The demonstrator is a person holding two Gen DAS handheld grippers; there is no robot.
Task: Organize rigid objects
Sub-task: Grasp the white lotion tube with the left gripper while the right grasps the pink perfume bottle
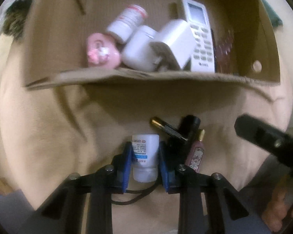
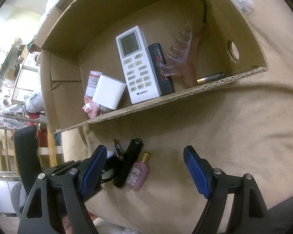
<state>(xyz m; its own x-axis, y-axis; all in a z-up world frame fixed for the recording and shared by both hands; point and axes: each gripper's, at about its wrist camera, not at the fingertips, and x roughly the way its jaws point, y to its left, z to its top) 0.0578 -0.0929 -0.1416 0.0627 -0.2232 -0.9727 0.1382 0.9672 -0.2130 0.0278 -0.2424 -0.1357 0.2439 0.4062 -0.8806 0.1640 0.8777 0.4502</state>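
Left hand-held gripper (image 1: 145, 157) clamped on our white tube (image 1: 145, 156), shown only in its own view, right hand-held gripper (image 2: 144, 170) gaping empty above pink perfume bottle (image 2: 138, 172), whose view alone shows a battery (image 2: 211, 78) in the cardboard box (image 2: 185, 93).

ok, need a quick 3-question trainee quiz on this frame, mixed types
1. True or false: the left gripper is closed on the white bottle.
2. Which lies inside the cardboard box? A) the pink perfume bottle B) the white remote C) the black cylinder
3. Fill in: the right gripper is ____ and holds nothing.

Key: 1 true; 2 B; 3 open
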